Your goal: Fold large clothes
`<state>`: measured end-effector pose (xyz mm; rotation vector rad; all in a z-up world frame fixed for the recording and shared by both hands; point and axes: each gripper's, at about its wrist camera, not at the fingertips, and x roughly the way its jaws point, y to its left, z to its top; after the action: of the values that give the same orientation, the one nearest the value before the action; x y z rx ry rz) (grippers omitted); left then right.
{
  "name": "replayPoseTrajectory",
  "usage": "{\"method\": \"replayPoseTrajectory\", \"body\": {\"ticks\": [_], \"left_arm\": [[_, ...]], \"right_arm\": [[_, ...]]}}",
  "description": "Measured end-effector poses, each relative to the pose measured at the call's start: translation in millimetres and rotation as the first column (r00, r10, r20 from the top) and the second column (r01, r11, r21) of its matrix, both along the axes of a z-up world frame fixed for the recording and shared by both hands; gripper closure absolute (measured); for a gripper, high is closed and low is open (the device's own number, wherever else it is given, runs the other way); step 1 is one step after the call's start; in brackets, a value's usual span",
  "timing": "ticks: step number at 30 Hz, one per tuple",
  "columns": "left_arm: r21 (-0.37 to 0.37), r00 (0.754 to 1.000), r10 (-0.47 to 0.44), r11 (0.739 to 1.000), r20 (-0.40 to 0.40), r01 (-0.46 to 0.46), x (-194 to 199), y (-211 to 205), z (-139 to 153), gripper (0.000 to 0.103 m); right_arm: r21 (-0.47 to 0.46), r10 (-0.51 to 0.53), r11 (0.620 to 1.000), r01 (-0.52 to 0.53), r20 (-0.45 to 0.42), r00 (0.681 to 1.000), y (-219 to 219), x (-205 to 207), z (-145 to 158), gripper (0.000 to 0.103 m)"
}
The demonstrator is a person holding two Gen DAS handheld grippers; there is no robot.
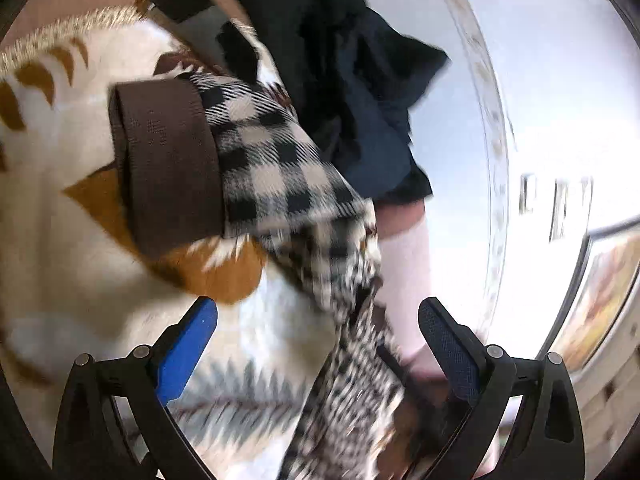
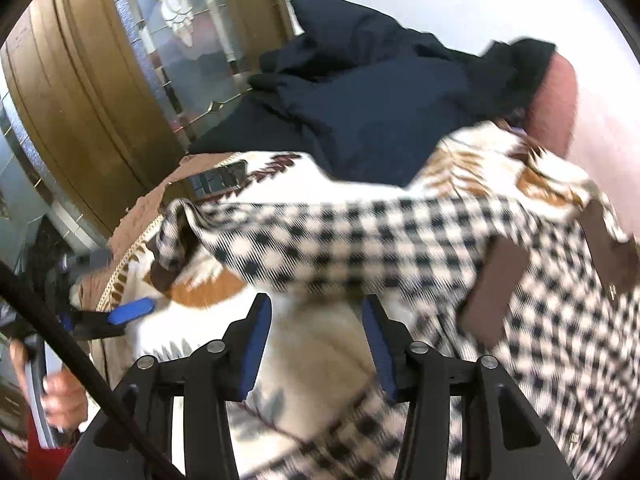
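Note:
A black-and-white checked garment (image 1: 276, 160) with a brown cuff (image 1: 168, 164) lies on a cream patterned blanket (image 1: 60, 240). My left gripper (image 1: 318, 356) is open; the checked cloth runs down between its fingers, blurred. In the right wrist view the checked garment (image 2: 360, 240) with brown patches (image 2: 496, 288) spreads across the blanket (image 2: 320, 360). My right gripper (image 2: 318, 344) is open just above the blanket, at the garment's lower edge. The left gripper's blue finger (image 2: 132, 310) shows at far left.
A dark navy garment (image 2: 360, 112) lies heaped behind the checked one, also in the left wrist view (image 1: 360, 100). A wooden door with glass (image 2: 100, 92) stands at left. A phone (image 2: 220, 178) rests at the blanket's edge. A person's hand (image 2: 64, 400) holds the other gripper.

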<state>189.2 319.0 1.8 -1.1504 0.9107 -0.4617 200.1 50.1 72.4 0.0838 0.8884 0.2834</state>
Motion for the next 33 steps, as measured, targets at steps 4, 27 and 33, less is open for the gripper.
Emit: {"method": "replayPoseTrajectory", "body": {"ticks": [4,27,33], "left_arm": [[-0.035,0.994,0.099,0.994,-0.033,-0.101,17,2,-14,0.002],[0.4,0.948,0.197,0.871,0.251,-0.286,11,-24,96,0.093],[0.451,0.943,-0.045,0.885,0.329,-0.115,1,-135,123,0.093]], "right_arm": [[0.017,-0.044,0.999,0.045,-0.035,0.998,-20,-21,-11,0.052],[-0.082,-0.244,0.966,0.244,0.014,0.97,-116,-119,-12,0.052],[-0.071,-0.33,0.941,0.332,0.044,0.943,-176,-157,-8,0.052]]}}
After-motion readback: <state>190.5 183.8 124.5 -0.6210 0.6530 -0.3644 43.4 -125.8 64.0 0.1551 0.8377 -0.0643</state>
